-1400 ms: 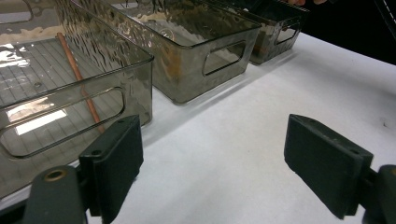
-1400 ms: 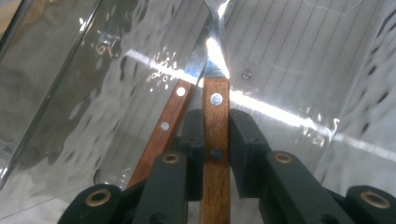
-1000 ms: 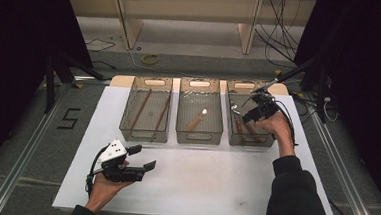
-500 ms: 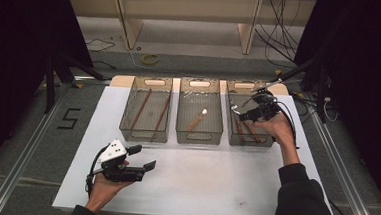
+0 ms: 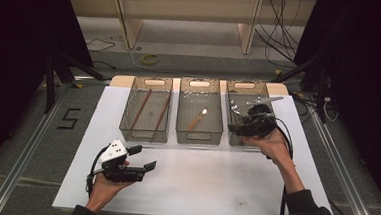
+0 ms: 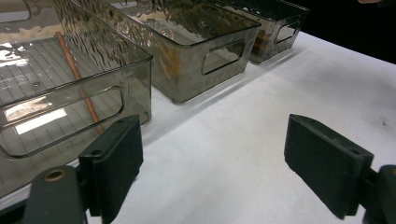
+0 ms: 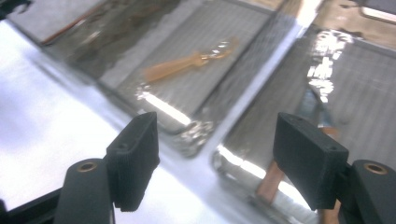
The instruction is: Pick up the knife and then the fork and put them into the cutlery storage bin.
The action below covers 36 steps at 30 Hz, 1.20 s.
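Sorting looks nearly done: cutlery lies in all three bins (image 5: 199,136). Right gripper (image 5: 241,124) over right bin, jaws just opened wide, empty. Left gripper (image 5: 143,158) wide, idle near.

— Where are the bins?

— Three sit in a row at the back of my table (image 5: 198,188). The left bin (image 5: 146,110) has two sticks (image 5: 141,109) in it. The middle bin (image 5: 200,113) has a spoon (image 5: 197,121).

— And your grippers?

— My right gripper (image 5: 245,123) is over the right bin (image 5: 239,98). My left gripper (image 5: 142,159) is in front of the left bin.
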Each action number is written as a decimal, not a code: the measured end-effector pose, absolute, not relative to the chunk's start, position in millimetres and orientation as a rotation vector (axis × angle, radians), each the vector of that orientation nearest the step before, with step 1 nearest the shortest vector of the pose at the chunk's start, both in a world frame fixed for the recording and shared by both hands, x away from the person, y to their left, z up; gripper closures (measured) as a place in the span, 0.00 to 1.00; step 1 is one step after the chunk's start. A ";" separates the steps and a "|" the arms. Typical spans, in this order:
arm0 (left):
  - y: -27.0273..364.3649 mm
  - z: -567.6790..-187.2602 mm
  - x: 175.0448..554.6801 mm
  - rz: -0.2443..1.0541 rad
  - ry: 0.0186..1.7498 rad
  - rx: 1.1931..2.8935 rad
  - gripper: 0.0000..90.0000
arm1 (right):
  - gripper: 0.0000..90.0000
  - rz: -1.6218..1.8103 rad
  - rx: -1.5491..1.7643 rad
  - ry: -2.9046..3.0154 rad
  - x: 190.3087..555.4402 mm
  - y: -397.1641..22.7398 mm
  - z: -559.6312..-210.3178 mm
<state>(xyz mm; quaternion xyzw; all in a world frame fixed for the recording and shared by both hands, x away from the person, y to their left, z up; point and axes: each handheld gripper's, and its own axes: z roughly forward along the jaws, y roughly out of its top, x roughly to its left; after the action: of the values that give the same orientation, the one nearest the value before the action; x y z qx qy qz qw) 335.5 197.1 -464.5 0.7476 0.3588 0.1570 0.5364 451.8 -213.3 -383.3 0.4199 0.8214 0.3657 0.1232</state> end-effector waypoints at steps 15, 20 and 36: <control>197.3 -464.4 335.5 0.372 0.856 1.779 0.21 | 0.34 1.163 1.181 2.378 420.9 -206.1 -386.0; 197.3 -464.5 335.5 0.372 0.856 1.781 0.21 | 0.34 1.186 1.172 2.379 411.9 -205.9 -388.4; 196.8 -464.7 335.8 0.357 0.852 1.794 0.21 | 0.31 1.335 1.150 2.348 381.2 -204.6 -406.3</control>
<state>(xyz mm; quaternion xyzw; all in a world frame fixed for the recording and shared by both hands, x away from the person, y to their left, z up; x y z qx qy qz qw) 335.8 196.8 -464.7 0.7523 0.3574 0.1498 0.5329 381.2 -204.6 -406.3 0.3896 0.7956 0.4524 0.1029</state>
